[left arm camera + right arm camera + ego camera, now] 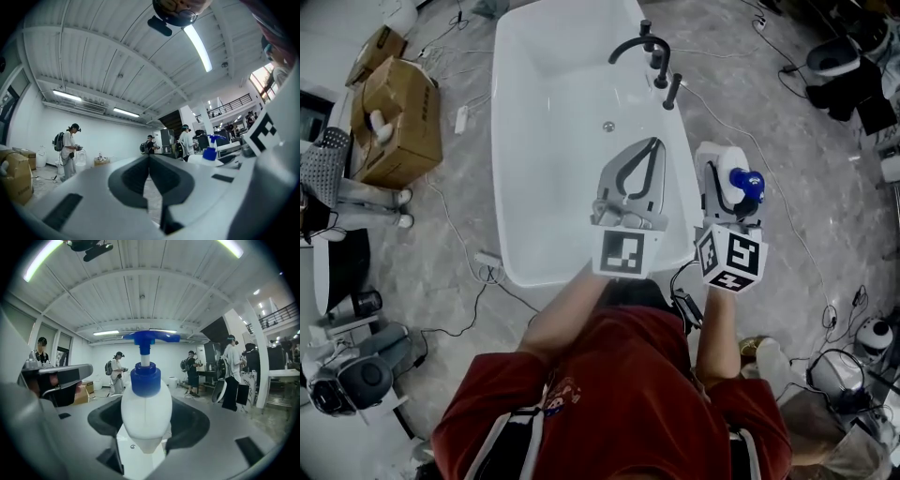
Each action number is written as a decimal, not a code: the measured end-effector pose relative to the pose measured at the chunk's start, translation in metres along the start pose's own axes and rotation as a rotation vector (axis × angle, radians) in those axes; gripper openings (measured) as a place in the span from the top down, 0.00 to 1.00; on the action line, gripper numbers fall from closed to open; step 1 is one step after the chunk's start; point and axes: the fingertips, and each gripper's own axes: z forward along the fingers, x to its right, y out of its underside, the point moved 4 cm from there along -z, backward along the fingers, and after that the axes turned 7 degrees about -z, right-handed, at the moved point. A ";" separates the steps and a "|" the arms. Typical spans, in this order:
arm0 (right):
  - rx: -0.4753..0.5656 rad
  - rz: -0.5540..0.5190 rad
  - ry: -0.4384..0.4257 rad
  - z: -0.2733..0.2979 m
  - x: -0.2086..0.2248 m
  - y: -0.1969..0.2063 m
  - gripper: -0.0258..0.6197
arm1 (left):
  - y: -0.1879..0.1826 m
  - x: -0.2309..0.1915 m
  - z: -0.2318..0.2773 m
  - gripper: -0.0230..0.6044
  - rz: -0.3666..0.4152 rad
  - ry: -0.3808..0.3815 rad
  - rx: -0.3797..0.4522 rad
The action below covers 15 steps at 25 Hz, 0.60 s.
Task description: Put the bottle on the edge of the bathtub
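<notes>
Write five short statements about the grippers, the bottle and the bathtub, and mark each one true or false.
1. The right gripper clamps a white pump bottle with a blue top. True.
2. The left gripper has its jaws wide apart around a sponge. False: its jaws are together, with nothing between them.
3. The bottle stands on the rim of the bathtub. False: it is held in the right gripper, beside the tub's right side in the head view.
4. A black faucet sits on the tub's right rim. True.
5. The cardboard boxes lie inside the tub. False: they are on the floor to its left.
</notes>
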 end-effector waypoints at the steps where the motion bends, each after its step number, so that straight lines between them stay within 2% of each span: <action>1: -0.005 -0.001 -0.002 0.004 -0.001 0.002 0.54 | 0.002 -0.003 0.001 0.94 0.012 0.000 0.001; 6: -0.035 -0.023 -0.030 0.026 -0.012 0.028 0.54 | 0.016 -0.016 -0.003 0.94 0.053 -0.013 -0.021; 15: -0.119 -0.036 -0.051 0.072 -0.010 0.093 0.54 | 0.042 -0.022 0.002 0.94 0.055 -0.038 -0.067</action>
